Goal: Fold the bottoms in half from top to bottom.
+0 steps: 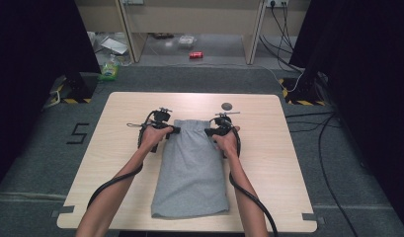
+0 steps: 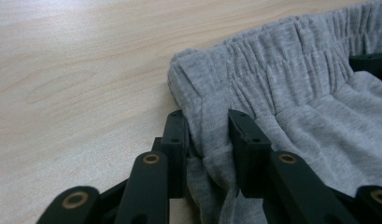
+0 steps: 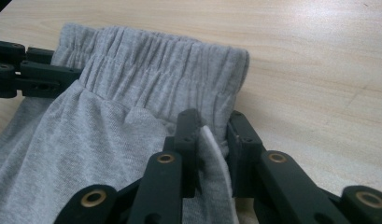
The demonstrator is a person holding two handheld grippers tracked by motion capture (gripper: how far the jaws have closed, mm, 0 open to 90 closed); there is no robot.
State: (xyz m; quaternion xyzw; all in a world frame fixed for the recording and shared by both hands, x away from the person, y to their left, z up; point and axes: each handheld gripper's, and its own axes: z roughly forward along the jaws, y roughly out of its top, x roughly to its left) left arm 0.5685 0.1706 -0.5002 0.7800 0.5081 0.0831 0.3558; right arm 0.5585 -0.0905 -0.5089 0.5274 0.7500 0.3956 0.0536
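The grey shorts [image 1: 192,168] lie flat in the middle of the wooden table [image 1: 115,163], legs near the person, stretchy waistband [image 1: 193,124] at the far end; the left gripper [image 1: 171,130] pinches the left corner of the waistband; the right gripper [image 1: 212,132] pinches the right corner; past the shorts a small dark disc [image 1: 226,105] sits on the table.

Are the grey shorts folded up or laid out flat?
Folded in half lengthwise, lying flat: the shorts form one narrow strip on the table, with the elastic waistband doubled at the far end.
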